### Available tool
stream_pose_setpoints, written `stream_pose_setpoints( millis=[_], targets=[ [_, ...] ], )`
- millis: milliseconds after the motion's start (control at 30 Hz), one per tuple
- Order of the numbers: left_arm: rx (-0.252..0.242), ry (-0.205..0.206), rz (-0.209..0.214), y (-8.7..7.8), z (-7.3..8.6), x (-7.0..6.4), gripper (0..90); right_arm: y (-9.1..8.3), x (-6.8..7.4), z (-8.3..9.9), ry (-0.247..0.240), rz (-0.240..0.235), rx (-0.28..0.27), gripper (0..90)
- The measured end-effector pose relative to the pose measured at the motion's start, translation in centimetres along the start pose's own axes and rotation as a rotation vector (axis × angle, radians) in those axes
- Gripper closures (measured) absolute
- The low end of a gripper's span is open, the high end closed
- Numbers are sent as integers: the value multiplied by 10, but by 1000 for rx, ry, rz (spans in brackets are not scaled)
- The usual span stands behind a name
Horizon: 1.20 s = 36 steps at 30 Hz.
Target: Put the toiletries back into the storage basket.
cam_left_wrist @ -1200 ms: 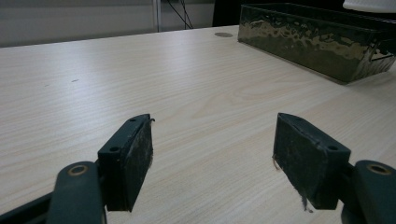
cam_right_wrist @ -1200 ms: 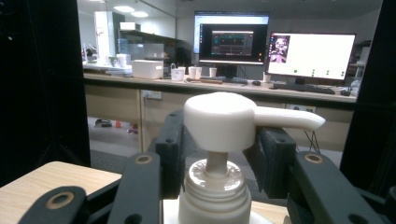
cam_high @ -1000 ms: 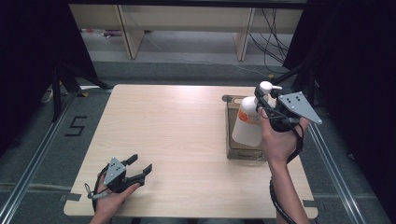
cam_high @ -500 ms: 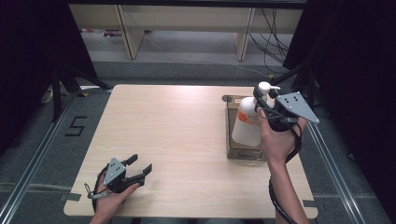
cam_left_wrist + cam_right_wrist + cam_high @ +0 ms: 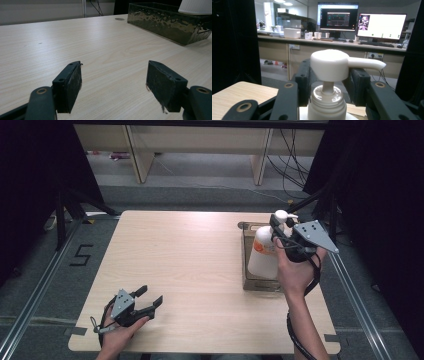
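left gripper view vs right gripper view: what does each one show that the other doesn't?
Left gripper view alone: the left hand-held gripper, jaws apart with nothing between them, and the dark tray. Right gripper view alone: the right hand-held gripper shut on the pump bottle's neck, the pump head, and monitors behind. Both: the pump bottle and wooden table.

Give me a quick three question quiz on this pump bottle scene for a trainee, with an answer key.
1. True or false: the right gripper is shut on the pump bottle.
2. What does the bottle hang above? A) a dark tray B) a plate C) a sink
3. Fill in: the left gripper, low over the table, has its jaws ____.

Key
1. True; the jaws clamp its neck under the pump head.
2. A, the dark tray.
3. Open.
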<state>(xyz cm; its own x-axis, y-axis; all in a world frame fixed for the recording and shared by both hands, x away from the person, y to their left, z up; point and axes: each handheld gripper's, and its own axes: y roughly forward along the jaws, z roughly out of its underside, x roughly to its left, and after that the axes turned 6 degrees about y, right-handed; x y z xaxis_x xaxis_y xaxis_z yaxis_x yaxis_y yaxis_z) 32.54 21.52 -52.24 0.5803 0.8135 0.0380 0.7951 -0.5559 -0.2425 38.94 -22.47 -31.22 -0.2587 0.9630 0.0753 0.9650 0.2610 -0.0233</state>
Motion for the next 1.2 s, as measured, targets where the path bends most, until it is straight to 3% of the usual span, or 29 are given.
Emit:
stream_pose_setpoints(
  millis=[1200],
  targets=[
    [1, -6, -1, -1, 0, -1, 281, -5, 1, 19, -5, -18, 21, 602]
  ],
)
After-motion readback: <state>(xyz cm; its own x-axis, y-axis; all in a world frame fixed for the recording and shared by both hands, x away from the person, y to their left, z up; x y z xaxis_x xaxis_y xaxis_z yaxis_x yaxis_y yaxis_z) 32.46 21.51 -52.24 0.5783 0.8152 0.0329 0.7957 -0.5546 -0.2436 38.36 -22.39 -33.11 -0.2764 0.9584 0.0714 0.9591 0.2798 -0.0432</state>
